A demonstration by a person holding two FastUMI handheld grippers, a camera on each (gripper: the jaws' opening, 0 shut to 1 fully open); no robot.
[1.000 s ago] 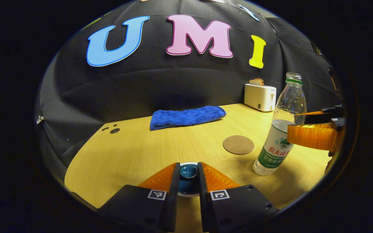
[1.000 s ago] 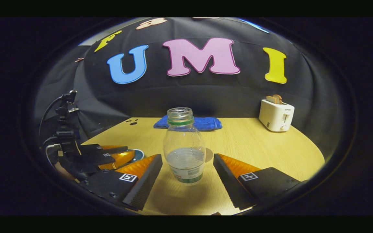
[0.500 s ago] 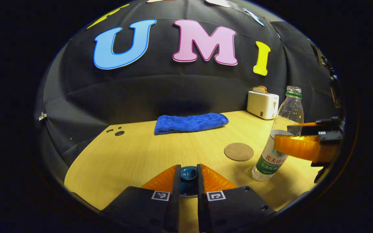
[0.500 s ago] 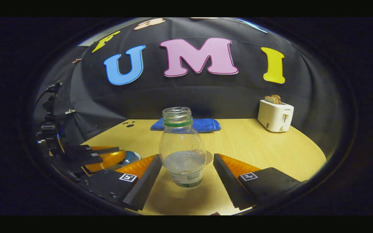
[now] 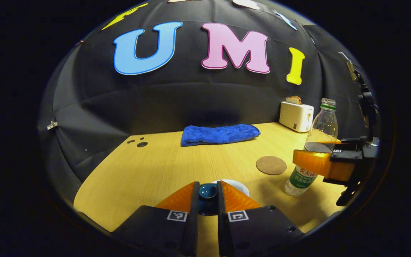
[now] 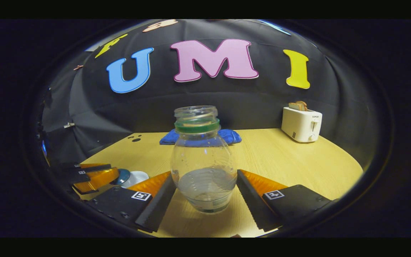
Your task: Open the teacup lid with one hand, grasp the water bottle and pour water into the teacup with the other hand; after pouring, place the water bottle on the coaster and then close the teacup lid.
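My left gripper [image 5: 207, 188] is shut on the knob of the dark blue teacup lid [image 5: 207, 192], which it holds raised. The white teacup [image 5: 237, 184] stands uncovered just behind its right finger. In the right gripper view the lid [image 6: 121, 175] and the cup [image 6: 138, 176] sit at the lower left. A clear, uncapped water bottle [image 6: 204, 167] with a green neck ring stands on the table, part full. My right gripper [image 6: 205, 176] is open, with one finger close at each side of the bottle's lower body. A round brown coaster [image 5: 271, 165] lies left of the bottle [image 5: 324, 121].
A folded blue towel [image 5: 220, 133] lies at the back of the wooden table [image 5: 162, 167]. A white toaster [image 6: 301, 125] with bread in it stands at the back right. Small dark holes [image 5: 141, 144] mark the table's back left corner.
My left gripper has lifted the lid off, which uncovers the white cup. My right gripper has moved forward, so the bottle now stands between its fingers.
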